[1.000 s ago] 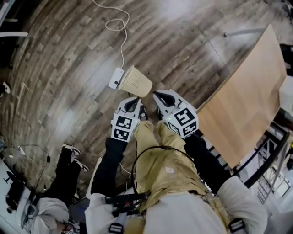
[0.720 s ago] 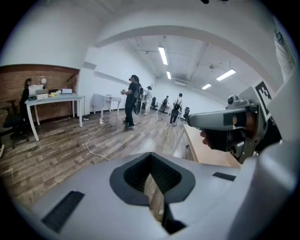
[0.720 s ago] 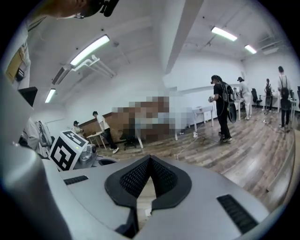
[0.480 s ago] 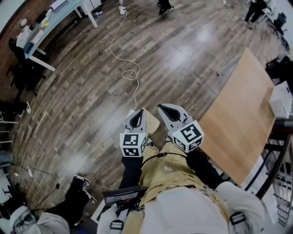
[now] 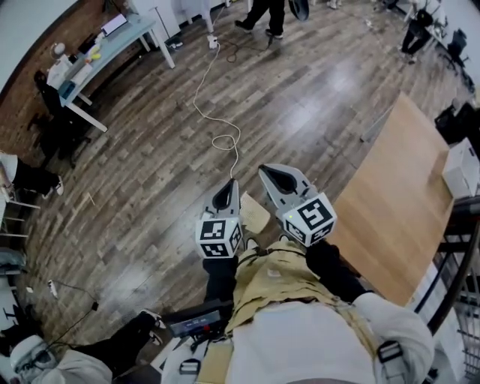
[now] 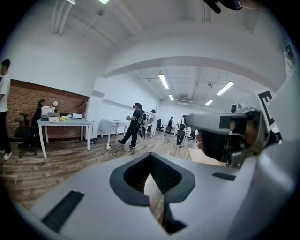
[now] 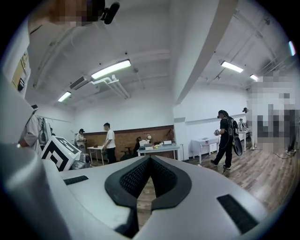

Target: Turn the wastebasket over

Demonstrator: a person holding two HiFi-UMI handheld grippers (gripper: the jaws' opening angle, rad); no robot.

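The tan wastebasket (image 5: 255, 214) lies on the wooden floor. In the head view only a corner of it shows, between and below my two grippers. My left gripper (image 5: 227, 189) is held high in front of my chest, well above the basket, shut and empty. My right gripper (image 5: 271, 175) is beside it, also shut with nothing in it. In the left gripper view the left gripper (image 6: 151, 182) points out across the room, with the right gripper (image 6: 220, 136) beside it. The right gripper (image 7: 146, 186) likewise faces the room, not the basket.
A white cable (image 5: 217, 139) runs across the floor towards the basket. A light wooden table (image 5: 397, 187) stands at the right, with a metal rack (image 5: 457, 292) beyond it. A desk (image 5: 112, 46) stands at the far left. People walk at the far end (image 5: 262, 11); one sits at the lower left (image 5: 45, 352).
Both grippers have risen from near the floor beside the basket to chest height and tipped towards level. The head view has lifted and shows more of the room. The basket is now mostly hidden.
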